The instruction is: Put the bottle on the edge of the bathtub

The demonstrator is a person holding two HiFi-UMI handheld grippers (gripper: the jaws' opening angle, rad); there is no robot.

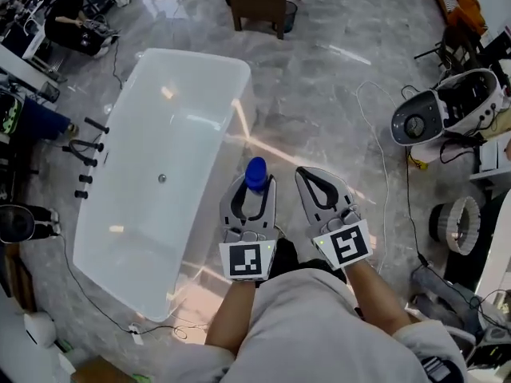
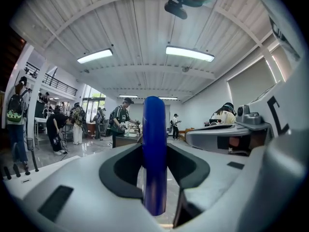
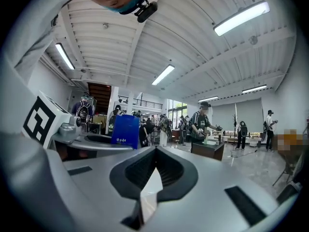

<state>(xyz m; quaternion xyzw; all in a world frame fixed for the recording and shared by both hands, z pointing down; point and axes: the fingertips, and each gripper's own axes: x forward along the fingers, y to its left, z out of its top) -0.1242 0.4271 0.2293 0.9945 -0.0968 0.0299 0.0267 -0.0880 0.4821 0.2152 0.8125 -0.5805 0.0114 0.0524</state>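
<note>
A blue bottle [image 1: 255,174] stands upright between the jaws of my left gripper [image 1: 254,186], which is shut on it and points up. In the left gripper view the bottle [image 2: 154,153] fills the gap of the left gripper [image 2: 154,178]. The white bathtub [image 1: 192,55] lies on the floor just left of the bottle, its right rim close below. My right gripper [image 1: 321,183] is beside the left one, shut, with nothing in it; the right gripper [image 3: 153,158] shows jaws together. The bottle [image 3: 124,131] appears at that view's left.
A dark wooden cabinet [image 1: 257,2] stands beyond the tub. A white machine [image 1: 447,106] and cables [image 1: 383,158] lie on the marble floor at right. Black handles [image 1: 84,158] sit left of the tub. A person [image 1: 76,18] crouches at top left.
</note>
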